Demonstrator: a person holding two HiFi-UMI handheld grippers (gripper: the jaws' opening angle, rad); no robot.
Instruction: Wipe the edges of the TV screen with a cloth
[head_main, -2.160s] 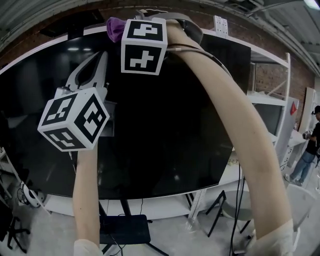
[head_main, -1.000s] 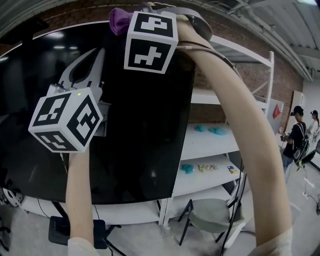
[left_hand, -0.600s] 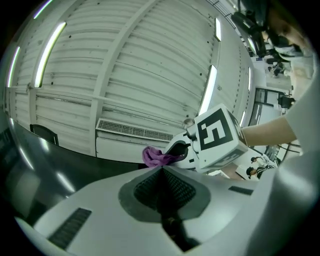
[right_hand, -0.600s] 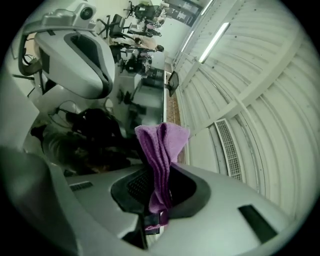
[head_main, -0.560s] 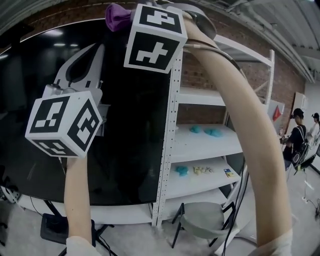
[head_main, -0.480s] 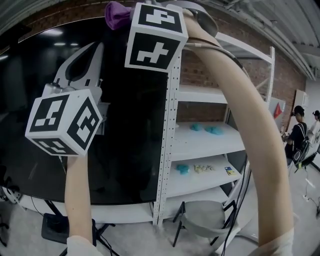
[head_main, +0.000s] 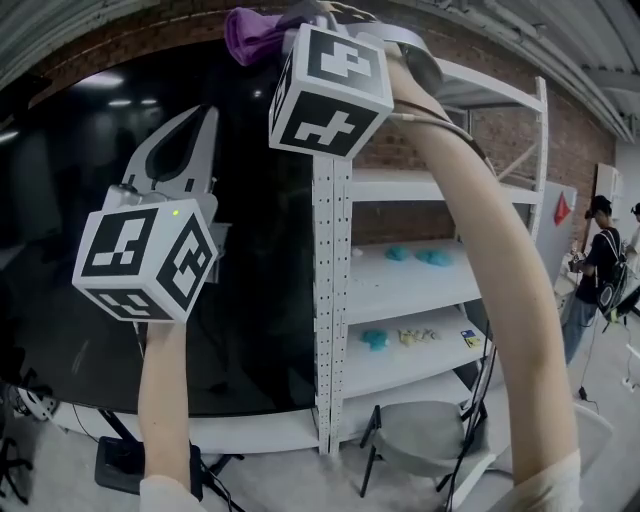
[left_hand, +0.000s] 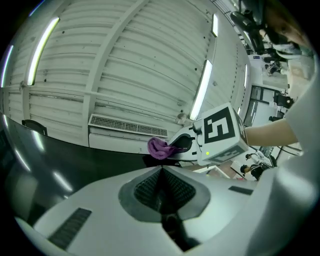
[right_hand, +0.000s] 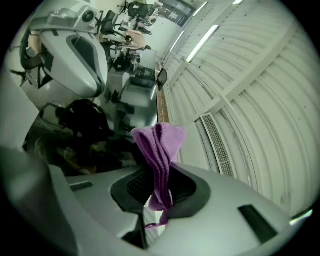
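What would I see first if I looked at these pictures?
The purple cloth jumps out first, pinched in the right gripper high up near the top right corner of the big black TV screen. Next come the black-and-white patterned cubes, one on each gripper, held up in front of the screen. The left gripper is shut with nothing in it, lower down than the right one.

White shelving unit (head_main: 331, 300), perforated upright, boards running right. Middle shelf (head_main: 470, 285): two teal lumps (head_main: 398, 253) side by side, slightly apart. Lower shelf (head_main: 420, 364): one teal lump (head_main: 375, 339), row of small pieces (head_main: 418, 337) beside it, small card (head_main: 468, 338) further right. Grey floor (head_main: 290, 480) below: round-seated chair (head_main: 420, 425) under the shelves, dark flat box (head_main: 118, 465) well to the left.
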